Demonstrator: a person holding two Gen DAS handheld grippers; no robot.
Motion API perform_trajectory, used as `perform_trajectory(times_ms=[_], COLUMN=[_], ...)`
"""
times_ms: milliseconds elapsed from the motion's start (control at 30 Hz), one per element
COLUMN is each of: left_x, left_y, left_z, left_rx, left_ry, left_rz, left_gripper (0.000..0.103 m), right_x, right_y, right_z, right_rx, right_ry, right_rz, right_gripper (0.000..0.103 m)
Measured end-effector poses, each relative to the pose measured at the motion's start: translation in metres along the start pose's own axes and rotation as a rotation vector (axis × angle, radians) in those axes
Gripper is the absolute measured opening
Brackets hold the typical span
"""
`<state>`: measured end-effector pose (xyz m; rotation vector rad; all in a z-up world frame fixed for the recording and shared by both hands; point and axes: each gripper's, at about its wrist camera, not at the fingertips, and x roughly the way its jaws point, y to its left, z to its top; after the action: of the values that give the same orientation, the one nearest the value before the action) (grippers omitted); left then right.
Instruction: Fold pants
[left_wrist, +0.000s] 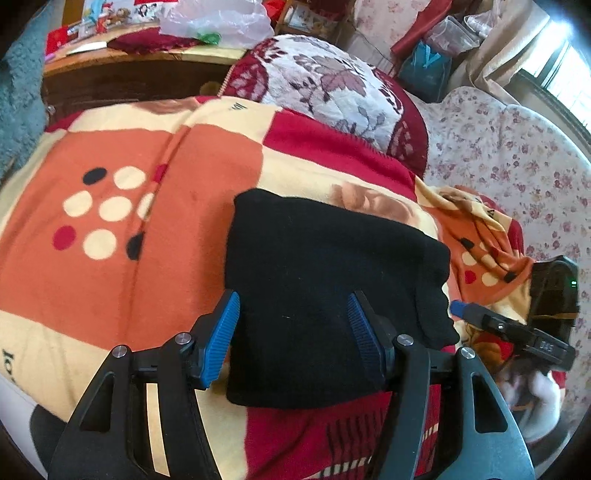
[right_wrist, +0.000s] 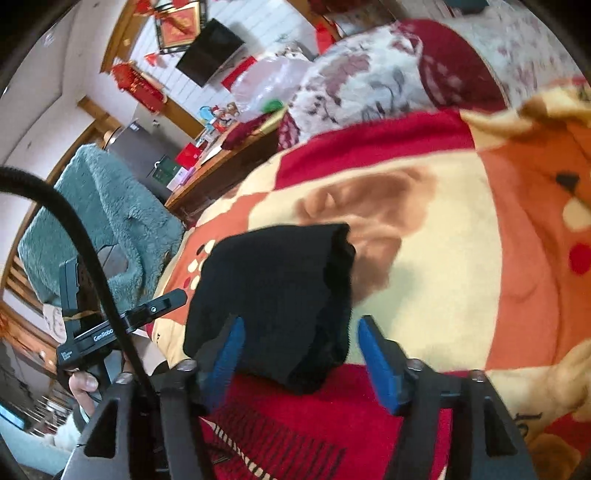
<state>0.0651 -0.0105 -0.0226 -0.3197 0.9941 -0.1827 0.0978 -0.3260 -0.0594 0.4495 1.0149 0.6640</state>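
The black pants (left_wrist: 325, 288) lie folded into a thick rectangular bundle on the orange, cream and red blanket (left_wrist: 110, 258). My left gripper (left_wrist: 293, 325) hovers open over the bundle's near half, its blue pads standing on either side of the cloth without pressing it. In the right wrist view the pants (right_wrist: 277, 295) show as a dark bundle with a loose ruffled far edge. My right gripper (right_wrist: 301, 350) is open over its near end, with a gap beside the right pad. A right gripper finger (left_wrist: 476, 314) sits just off the bundle's right edge.
A floral red-and-white pillow (left_wrist: 325, 85) lies at the blanket's far end, beside a floral sheet (left_wrist: 498, 155). A cluttered wooden table (left_wrist: 129, 62) holds a plastic bag (left_wrist: 218, 22). A teal fluffy cloth (right_wrist: 99, 221) hangs at left. A black cable (right_wrist: 74, 240) crosses the view.
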Motion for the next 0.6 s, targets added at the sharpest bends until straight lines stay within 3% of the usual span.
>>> perform_trajectory(times_ms=[167, 233, 400, 500, 600], left_x=[0.012, 0.016, 0.028, 0.031, 0.034], left_y=[0.002, 0.006, 0.018, 0.019, 0.014], left_z=[0.000, 0.001, 0.000, 0.000, -0.002], left_rx=[0.009, -0.001, -0.041, -0.046, -0.022], left_ry=[0.001, 0.005, 0.037, 0.034, 0.027], left_rz=[0.025, 0.029, 0.001, -0.013, 0.004], left_gripper=[0.062, 0.067, 0.078, 0.078, 0.080], right_x=[0.025, 0.037, 0.049, 0.064, 0.065], right_y=[-0.007, -0.003, 0.009, 0.005, 0.004], right_z=[-0.002, -0.002, -0.003, -0.008, -0.011], right_rx=[0.023, 0.007, -0.036, -0.010, -0.011], right_ry=[0.042, 0.065, 0.070, 0.115, 0.084], right_rz=[0.086, 0.109, 0.117, 0.121, 0.137], right_gripper=[0.068, 0.068, 0.091, 0.093, 0.093])
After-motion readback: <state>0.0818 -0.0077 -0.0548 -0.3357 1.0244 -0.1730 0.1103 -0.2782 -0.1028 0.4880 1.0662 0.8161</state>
